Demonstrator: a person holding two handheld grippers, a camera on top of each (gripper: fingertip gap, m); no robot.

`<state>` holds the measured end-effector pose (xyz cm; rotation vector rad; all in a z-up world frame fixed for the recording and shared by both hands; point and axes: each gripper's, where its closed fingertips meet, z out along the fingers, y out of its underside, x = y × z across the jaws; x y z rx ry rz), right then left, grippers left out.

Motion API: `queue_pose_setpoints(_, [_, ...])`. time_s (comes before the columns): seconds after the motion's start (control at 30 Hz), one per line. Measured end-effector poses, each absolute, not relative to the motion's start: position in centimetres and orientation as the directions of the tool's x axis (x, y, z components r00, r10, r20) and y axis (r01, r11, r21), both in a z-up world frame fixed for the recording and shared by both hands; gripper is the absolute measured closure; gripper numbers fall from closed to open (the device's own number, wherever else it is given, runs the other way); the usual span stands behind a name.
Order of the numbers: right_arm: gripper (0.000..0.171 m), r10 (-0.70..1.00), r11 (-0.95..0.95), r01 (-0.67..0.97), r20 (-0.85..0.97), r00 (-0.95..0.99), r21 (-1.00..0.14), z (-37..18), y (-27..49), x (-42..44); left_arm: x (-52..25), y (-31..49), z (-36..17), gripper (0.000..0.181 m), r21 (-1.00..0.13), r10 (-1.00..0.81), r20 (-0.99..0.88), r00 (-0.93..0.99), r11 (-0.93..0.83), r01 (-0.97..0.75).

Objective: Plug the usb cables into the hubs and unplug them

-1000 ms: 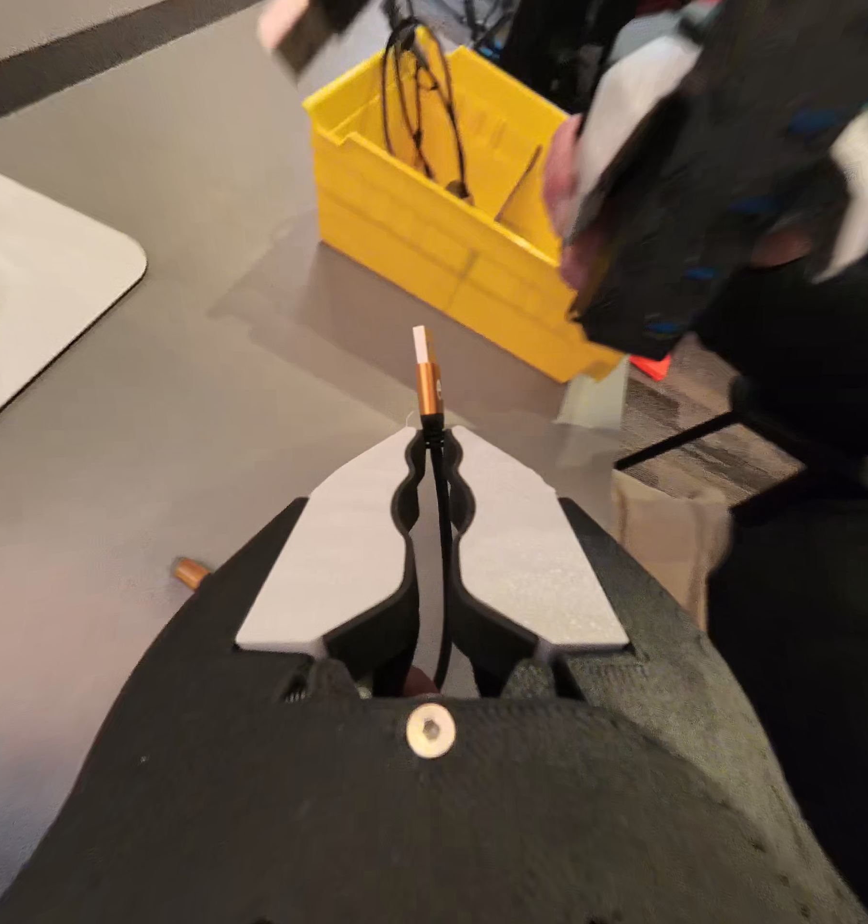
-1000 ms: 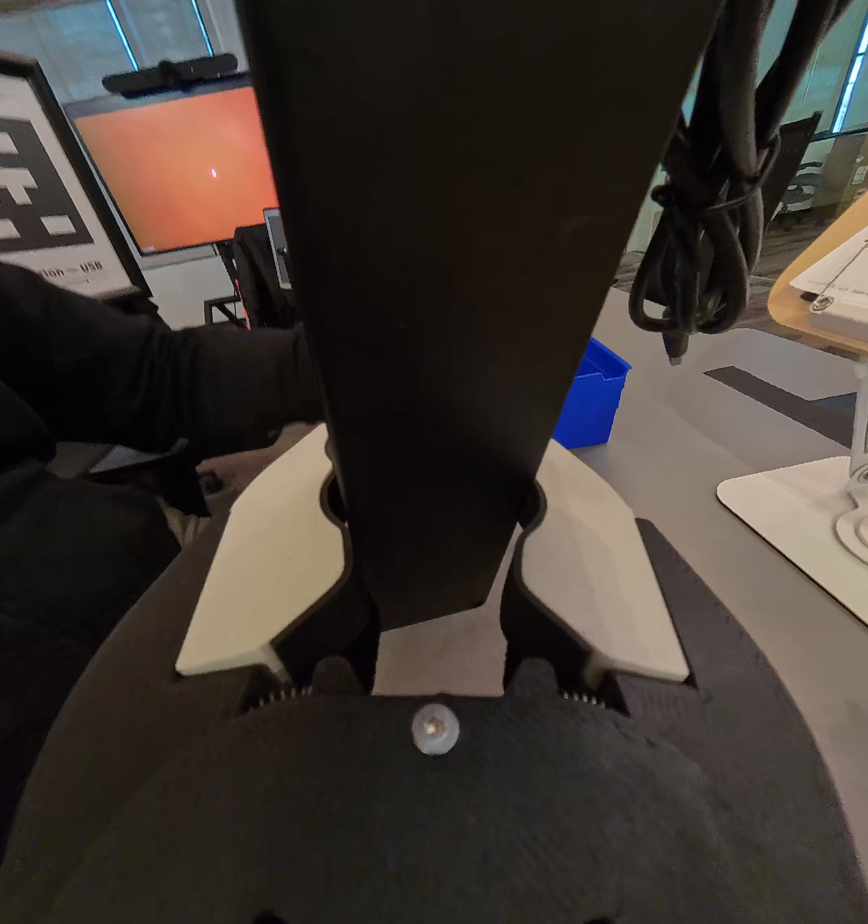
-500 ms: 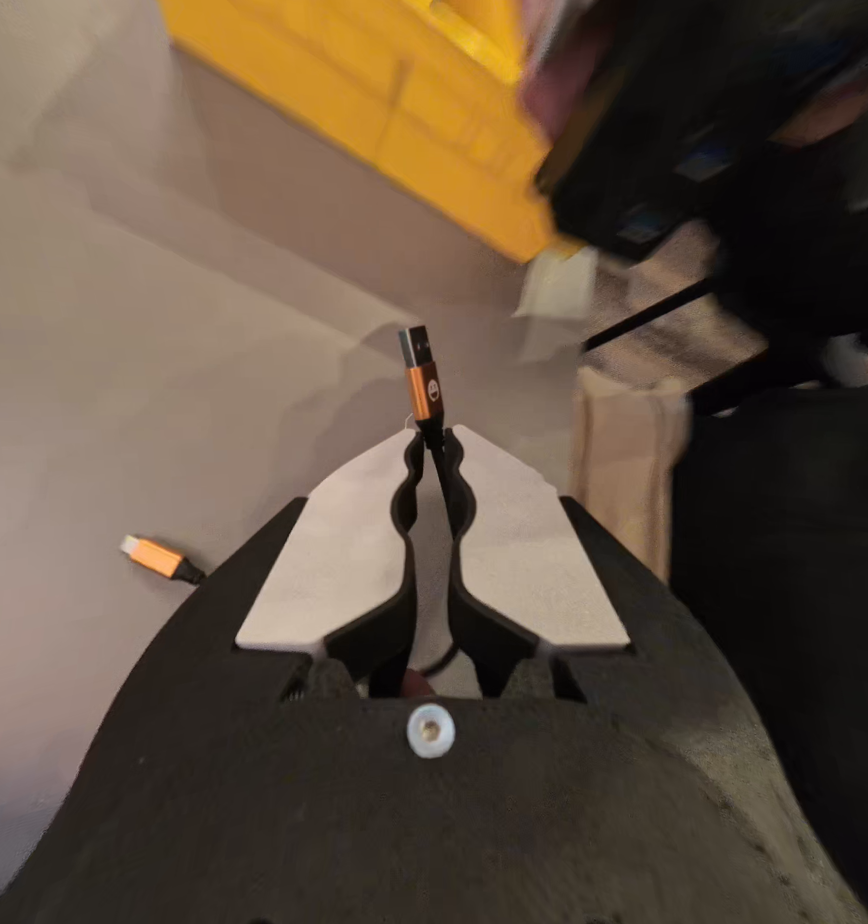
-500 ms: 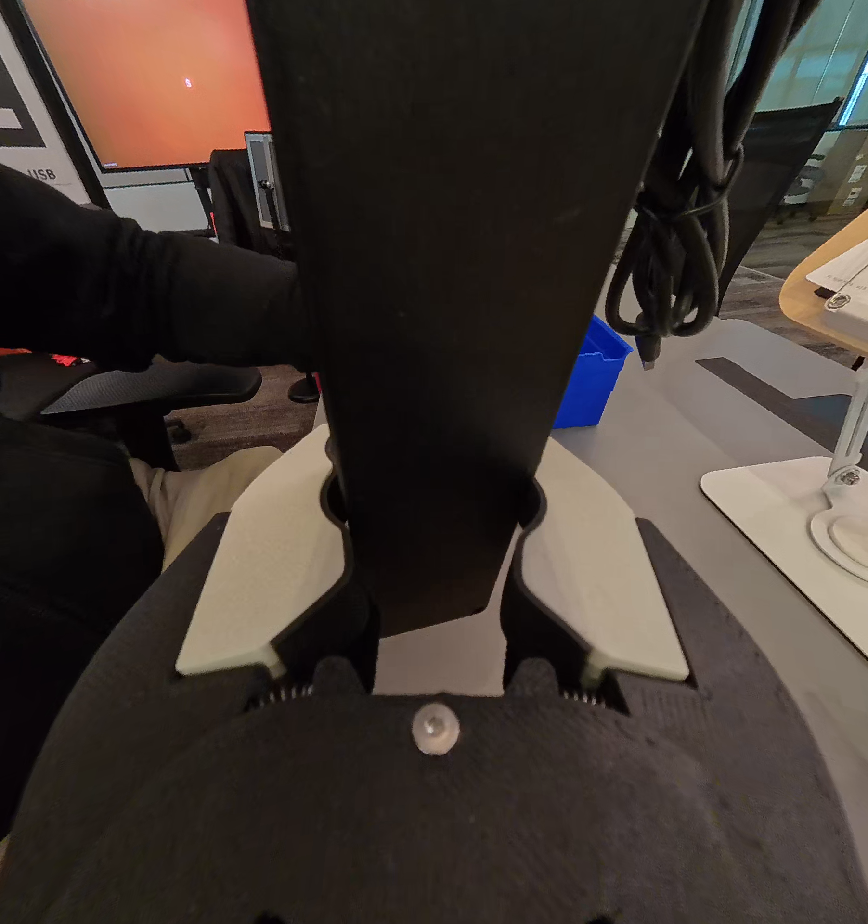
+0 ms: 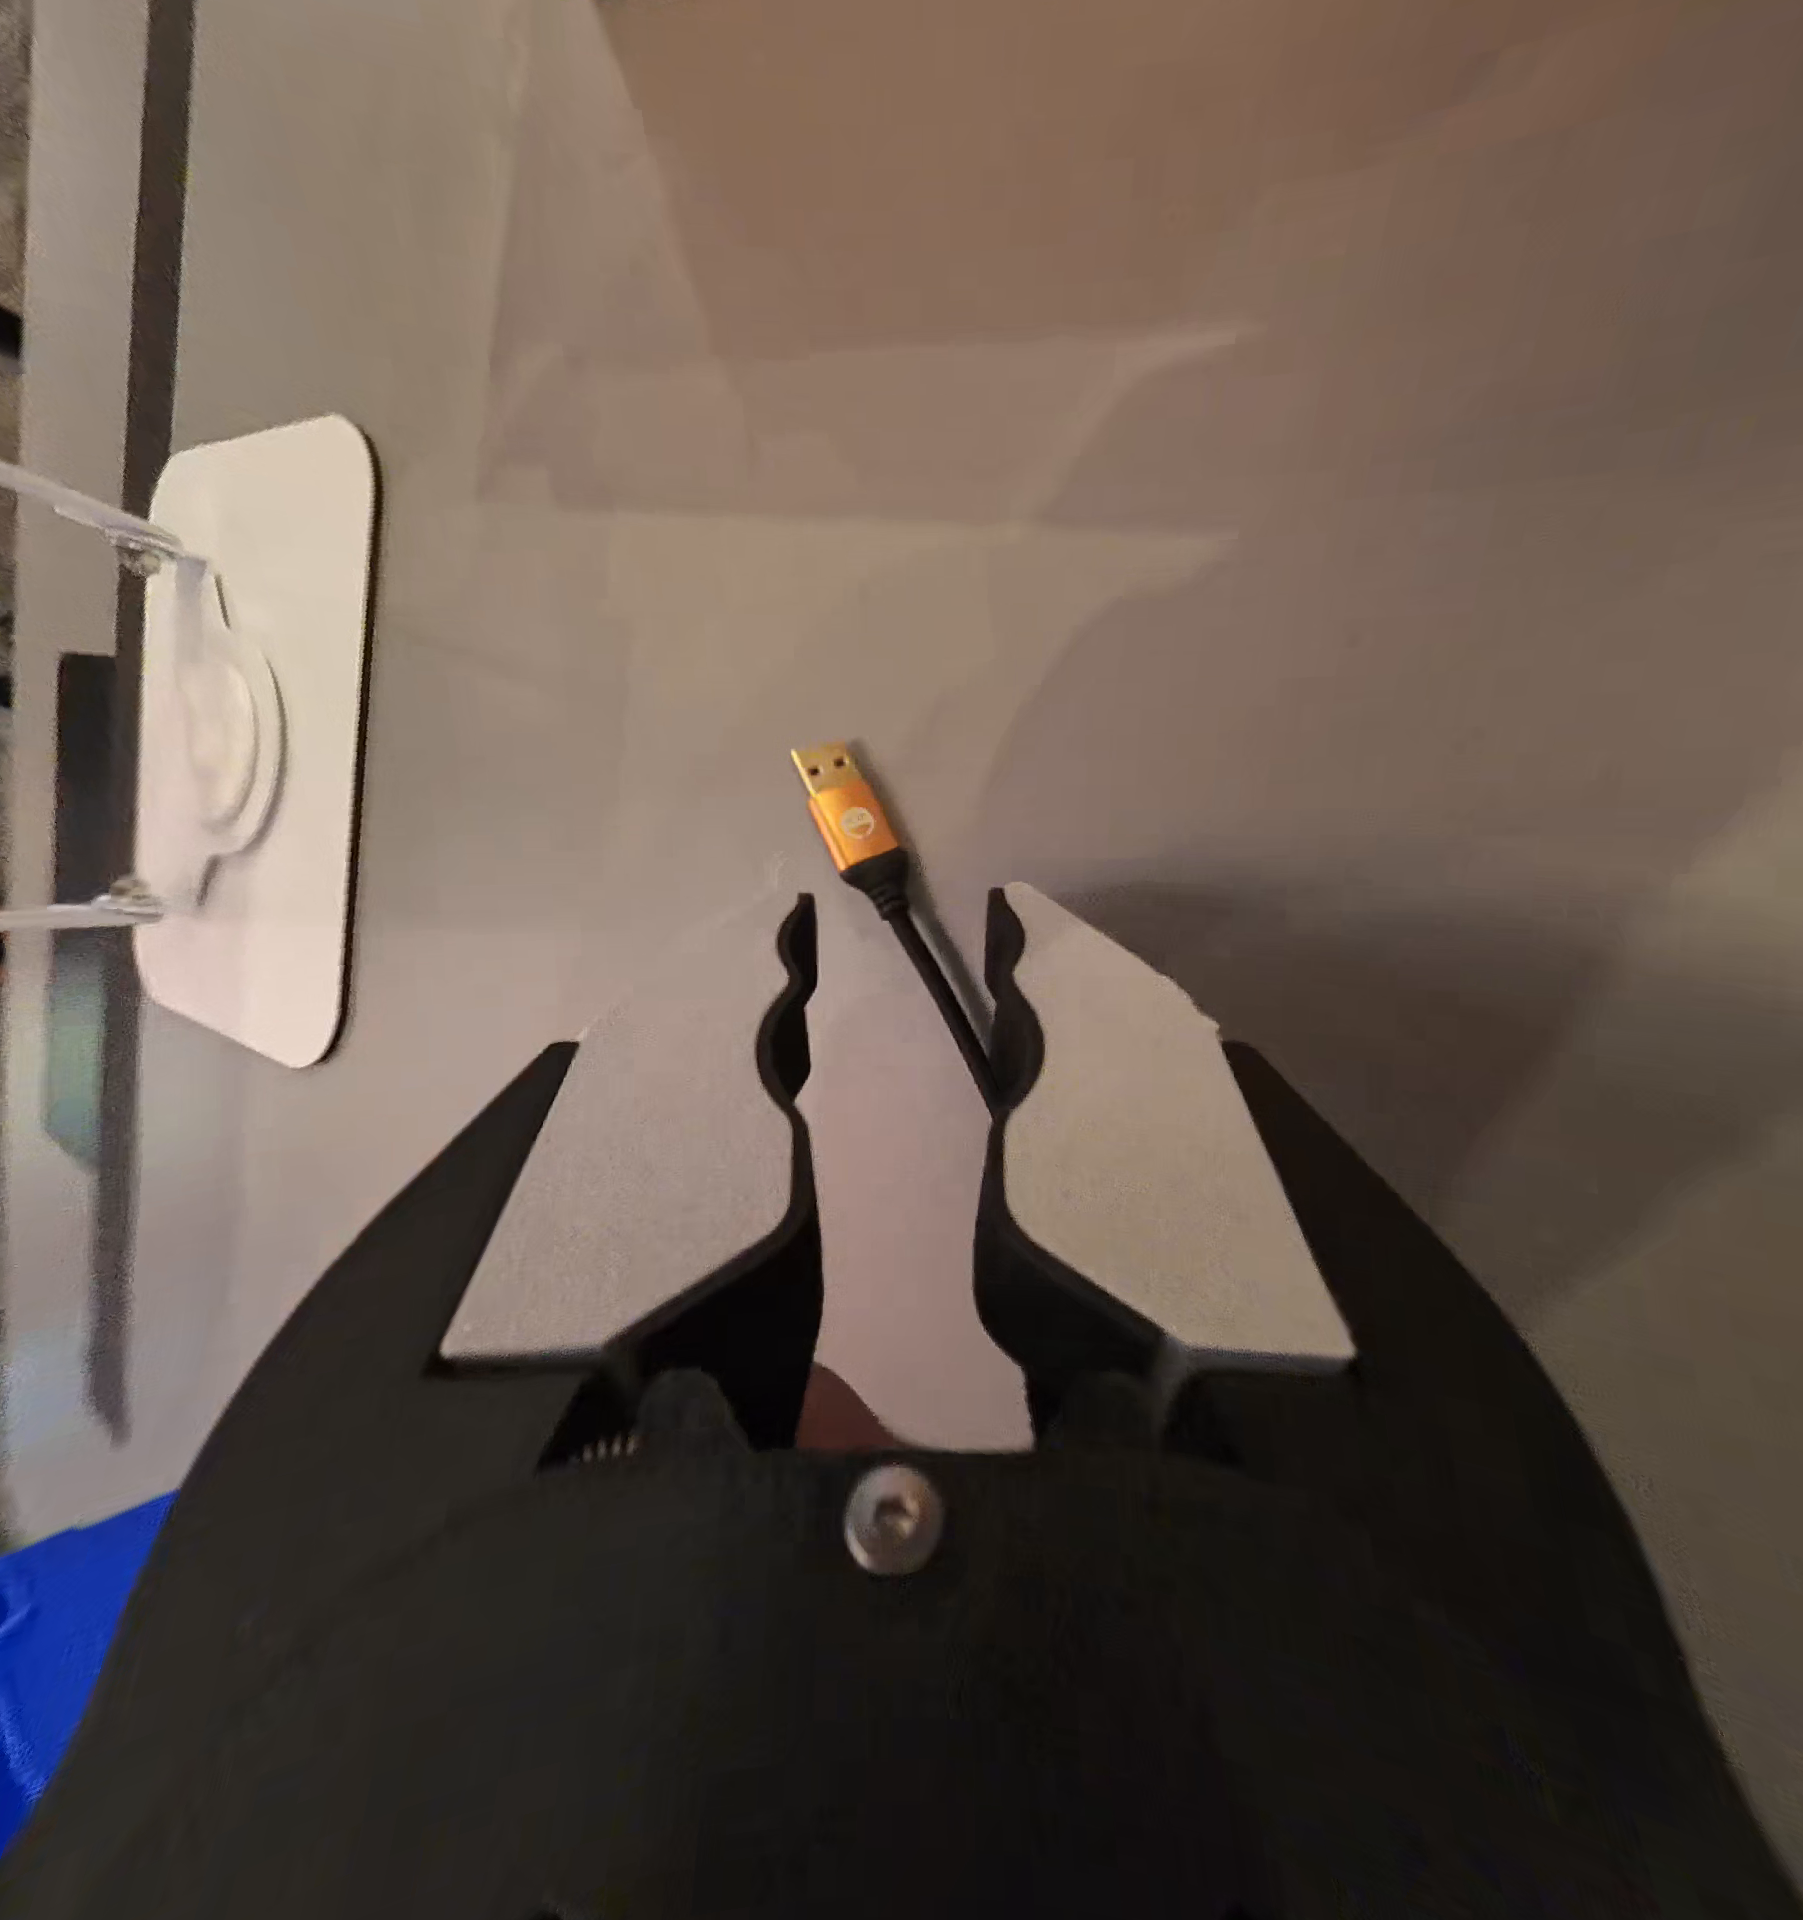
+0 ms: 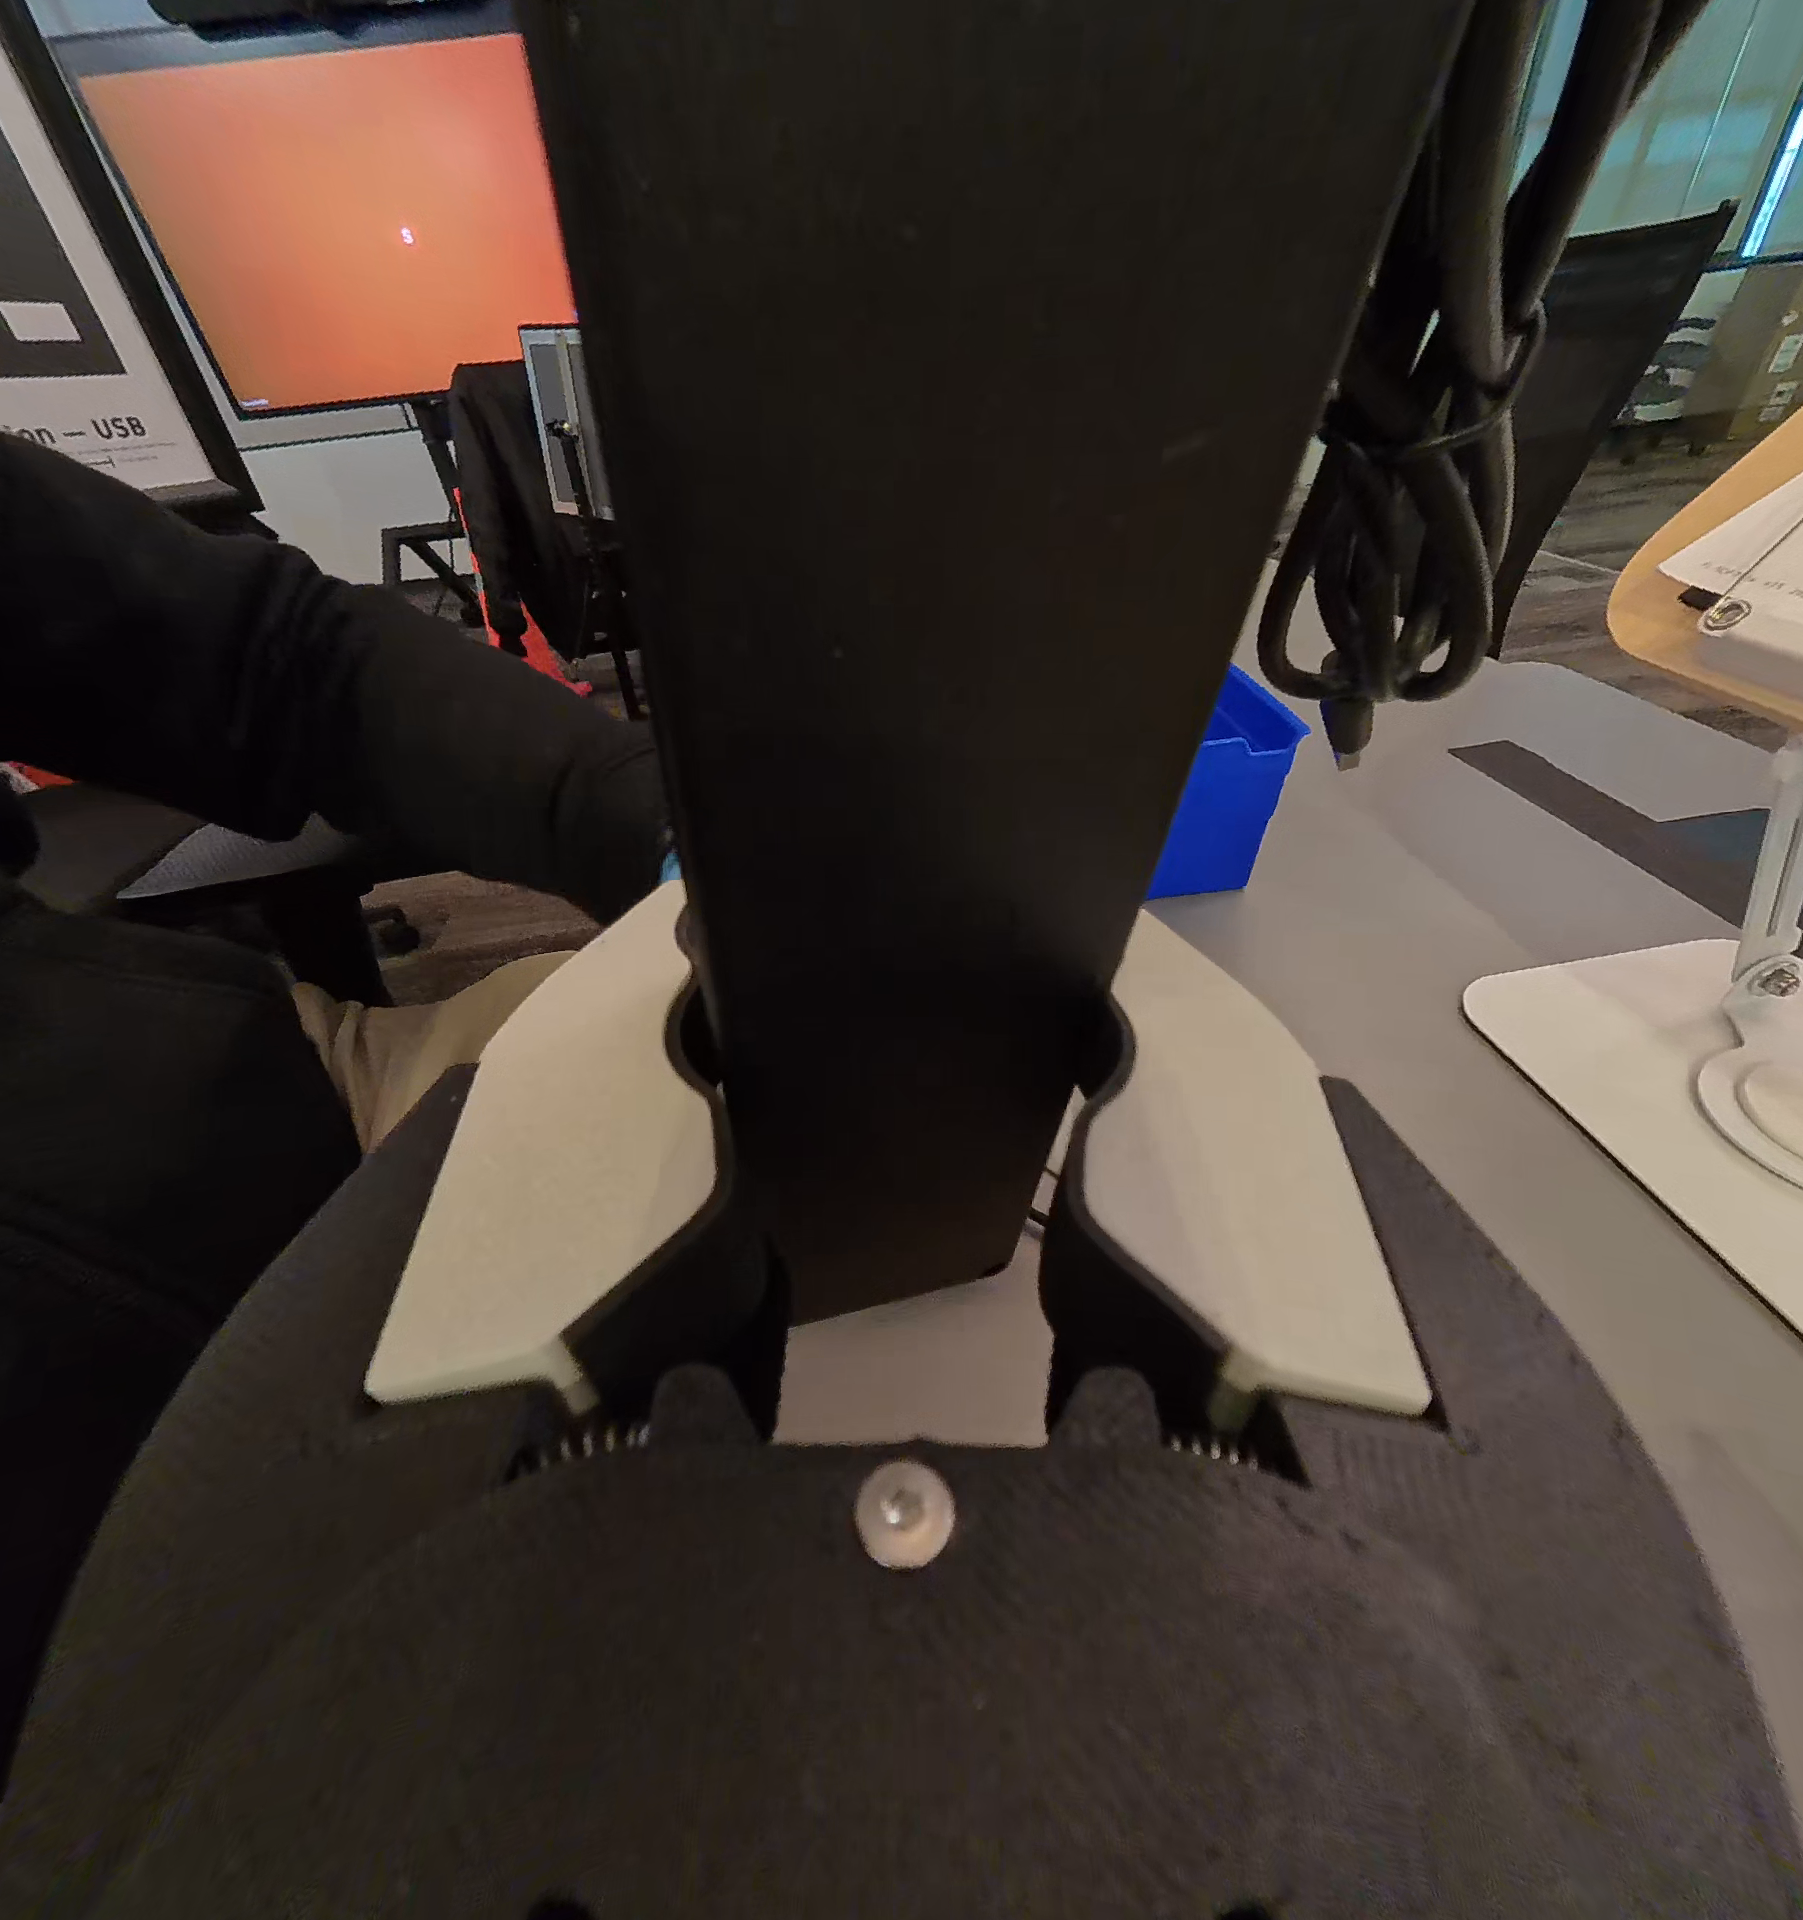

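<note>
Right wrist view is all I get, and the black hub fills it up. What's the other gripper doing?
Observer: The left gripper is open, gripping nothing.
Operator: So where's the cable?
Observer: Its orange plug sits just past the fingertips, pointing away, over the grey table.
Operator: And the cord?
Observer: The black cord runs back along one finger's inner edge, not pinched.

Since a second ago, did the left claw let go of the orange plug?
Yes. The left claw was pinched shut on the cable; now its jaws stand apart, and the orange plug lies slanted on the grey table just past the tips.
</note>
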<state>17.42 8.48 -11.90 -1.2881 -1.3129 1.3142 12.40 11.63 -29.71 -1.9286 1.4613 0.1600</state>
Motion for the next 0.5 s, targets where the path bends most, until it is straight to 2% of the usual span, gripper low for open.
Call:
queue_pose_setpoints(0.03, [0.104,0.99,-0.083,0.095,-0.092,-0.104,-0.992,-11.9,8.4,17.4,12.1,12.0,-30.4,0.151,-0.4,-0.781,-0.529,0.333,-0.116,-0.909])
queue_pose_setpoints(0.1, [0.104,0.991,-0.077,0.094,-0.086,-0.101,-0.993,-11.7,8.3,17.4,12.0,12.6,-31.3,0.157,-0.359,-0.768,-0.564,0.304,-0.104,-0.927])
queue_pose_setpoints(0.17, [0.104,0.992,-0.07,0.087,-0.079,-0.101,-0.994,-11.3,8.2,17.5,11.8,13.1,-31.8,0.174,-0.365,-0.756,-0.569,0.325,-0.122,-0.923])
queue_pose_setpoints(0.27, [0.104,0.992,-0.071,0.074,-0.079,-0.102,-0.995,-11.0,8.2,17.7,11.5,13.5,-31.9,0.175,-0.383,-0.749,-0.561,0.353,-0.144,-0.912])
queue_pose_setpoints(0.5, [0.104,0.991,-0.078,0.077,-0.086,-0.105,-0.994,-11.2,8.3,17.7,11.0,13.4,-31.9,0.176,-0.554,-0.795,-0.29,0.532,-0.314,-0.771])
